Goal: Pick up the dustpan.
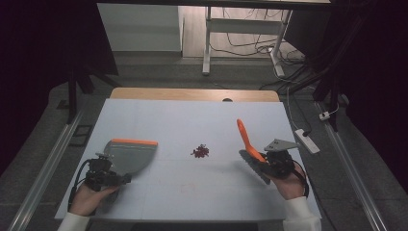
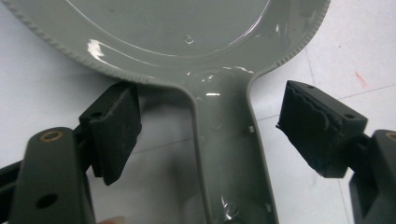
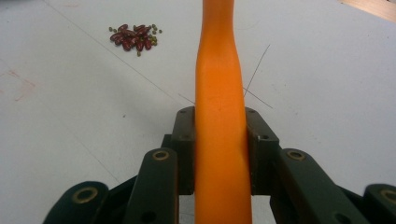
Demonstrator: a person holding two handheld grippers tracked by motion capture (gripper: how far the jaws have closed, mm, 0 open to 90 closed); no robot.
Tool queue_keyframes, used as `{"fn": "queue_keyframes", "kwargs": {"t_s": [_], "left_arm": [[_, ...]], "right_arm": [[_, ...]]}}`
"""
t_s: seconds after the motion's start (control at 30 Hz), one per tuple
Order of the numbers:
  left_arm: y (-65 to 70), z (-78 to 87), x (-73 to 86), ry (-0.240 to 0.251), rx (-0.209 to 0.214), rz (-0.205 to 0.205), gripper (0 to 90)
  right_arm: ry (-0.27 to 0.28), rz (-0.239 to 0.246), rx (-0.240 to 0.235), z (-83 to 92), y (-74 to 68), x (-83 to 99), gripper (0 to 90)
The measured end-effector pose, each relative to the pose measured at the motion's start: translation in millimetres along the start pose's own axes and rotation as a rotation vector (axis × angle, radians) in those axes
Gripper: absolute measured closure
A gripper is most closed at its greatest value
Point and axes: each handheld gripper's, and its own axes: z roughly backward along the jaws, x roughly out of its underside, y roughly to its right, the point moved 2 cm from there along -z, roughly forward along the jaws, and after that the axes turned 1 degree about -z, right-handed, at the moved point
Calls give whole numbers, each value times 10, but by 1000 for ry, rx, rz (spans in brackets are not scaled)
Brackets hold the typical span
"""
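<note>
On the white table (image 1: 192, 192), the left gripper (image 2: 210, 135) sits with its jaws wide apart on either side of the grey dustpan (image 1: 129, 155) handle – the pads are not touching it. The right gripper (image 3: 219, 149) is clamped tight on the orange handle of the brush (image 1: 246, 139), bristles probably resting on the table. A small pile of beans (image 1: 200, 151) lies between them, near the middle.

A lab: dark curtains (image 1: 43, 43), floor cables (image 1: 250, 48), a bare desk frame (image 1: 240, 29).
</note>
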Motion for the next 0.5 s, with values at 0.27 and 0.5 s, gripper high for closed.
{"fn": "queue_keyframes", "kwargs": {"t_s": [0.27, 0.5], "left_arm": [[15, -48, -1, 0, -3, 4, 315], [22, -49, -5, -4, -15, 9, 506]], "right_arm": [[-1, 1, 3, 5, 2, 4, 699], [-10, 12, 8, -11, 0, 12, 699]]}}
